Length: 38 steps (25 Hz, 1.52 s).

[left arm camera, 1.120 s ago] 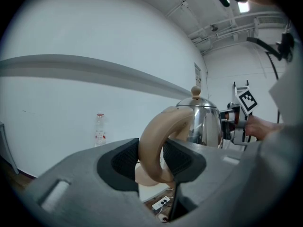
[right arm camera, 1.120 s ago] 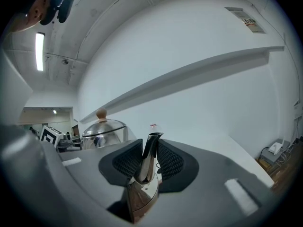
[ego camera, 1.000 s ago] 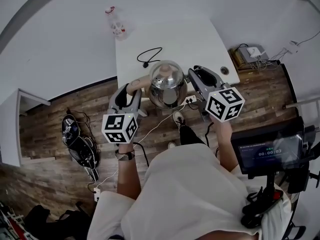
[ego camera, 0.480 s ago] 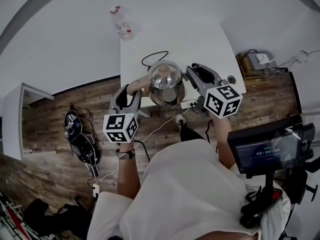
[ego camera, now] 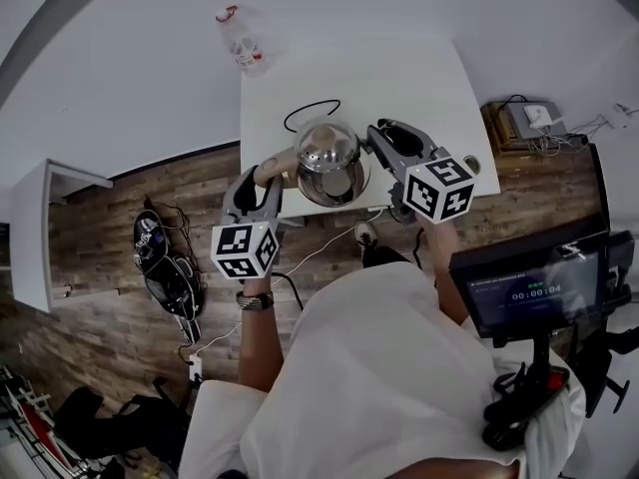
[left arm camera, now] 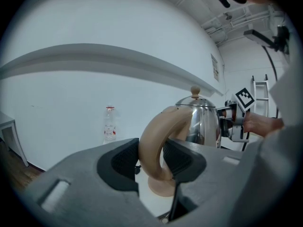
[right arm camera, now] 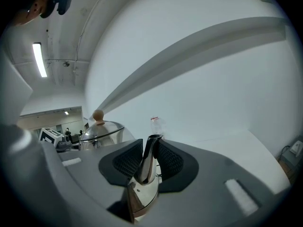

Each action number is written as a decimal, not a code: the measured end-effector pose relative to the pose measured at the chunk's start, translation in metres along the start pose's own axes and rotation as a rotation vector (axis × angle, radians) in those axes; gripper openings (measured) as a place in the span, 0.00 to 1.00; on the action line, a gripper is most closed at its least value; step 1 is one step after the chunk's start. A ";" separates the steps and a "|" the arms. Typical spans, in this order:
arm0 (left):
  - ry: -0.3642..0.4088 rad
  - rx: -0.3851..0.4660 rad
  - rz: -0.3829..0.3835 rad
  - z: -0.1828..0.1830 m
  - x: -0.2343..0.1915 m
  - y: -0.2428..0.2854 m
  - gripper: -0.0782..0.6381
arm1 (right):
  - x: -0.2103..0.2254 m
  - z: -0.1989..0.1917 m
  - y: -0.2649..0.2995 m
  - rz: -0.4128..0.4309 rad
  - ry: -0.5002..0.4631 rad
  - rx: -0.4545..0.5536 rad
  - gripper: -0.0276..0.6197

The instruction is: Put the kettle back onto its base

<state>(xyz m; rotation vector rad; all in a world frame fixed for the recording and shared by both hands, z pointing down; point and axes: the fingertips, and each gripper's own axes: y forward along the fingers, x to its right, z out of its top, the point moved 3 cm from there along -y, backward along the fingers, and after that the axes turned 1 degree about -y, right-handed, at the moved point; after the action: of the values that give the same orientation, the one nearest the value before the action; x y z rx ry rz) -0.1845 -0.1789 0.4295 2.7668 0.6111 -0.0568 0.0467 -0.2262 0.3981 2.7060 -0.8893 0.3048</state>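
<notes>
A shiny steel kettle (ego camera: pixel 330 163) with a domed lid hangs over the near part of the white table (ego camera: pixel 419 78), carried between both grippers. My left gripper (ego camera: pixel 268 176) is shut on its curved beige handle (left arm camera: pixel 154 141). My right gripper (ego camera: pixel 384 143) is shut on the steel spout (right arm camera: pixel 148 157). In the right gripper view the lid and its beige knob (right arm camera: pixel 98 116) show at the left. A black cord (ego camera: pixel 310 113) lies looped on the table just beyond the kettle. I cannot make out the base; the kettle hides the spot beneath it.
A clear plastic bottle (ego camera: pixel 240 40) stands at the table's far left corner. Right of the table a box with cables (ego camera: pixel 529 118) sits on the wood floor. A screen on a stand (ego camera: pixel 529 292) is at the right, and bags and cables (ego camera: pixel 165 272) lie at the left.
The kettle and both grippers have moved forward, from the table's near edge to further over its top. Both grips stayed shut.
</notes>
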 end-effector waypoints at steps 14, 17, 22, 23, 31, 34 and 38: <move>-0.068 -0.084 0.036 -0.035 -0.003 0.065 0.34 | 0.065 -0.028 0.047 0.058 0.025 -0.112 0.19; -0.074 -0.110 0.048 -0.047 -0.004 0.071 0.34 | 0.073 -0.040 0.056 0.060 0.035 -0.139 0.19; -0.113 -0.172 0.073 -0.072 -0.029 0.112 0.34 | 0.102 -0.064 0.105 0.069 0.054 -0.207 0.19; -0.122 -0.179 0.077 -0.077 -0.030 0.117 0.34 | 0.108 -0.068 0.110 0.072 0.057 -0.215 0.18; -0.165 -0.209 0.103 -0.102 -0.028 0.108 0.35 | 0.104 -0.091 0.110 0.098 0.050 -0.258 0.18; -0.171 -0.210 0.113 -0.105 -0.025 0.106 0.35 | 0.104 -0.093 0.110 0.106 0.047 -0.263 0.18; -0.175 -0.214 0.126 -0.109 -0.025 0.102 0.35 | 0.101 -0.097 0.110 0.118 0.041 -0.273 0.18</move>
<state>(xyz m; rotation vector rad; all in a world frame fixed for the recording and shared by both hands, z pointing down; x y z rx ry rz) -0.1675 -0.2440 0.5657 2.5517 0.3739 -0.1925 0.0490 -0.3356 0.5394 2.3953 -1.0010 0.2418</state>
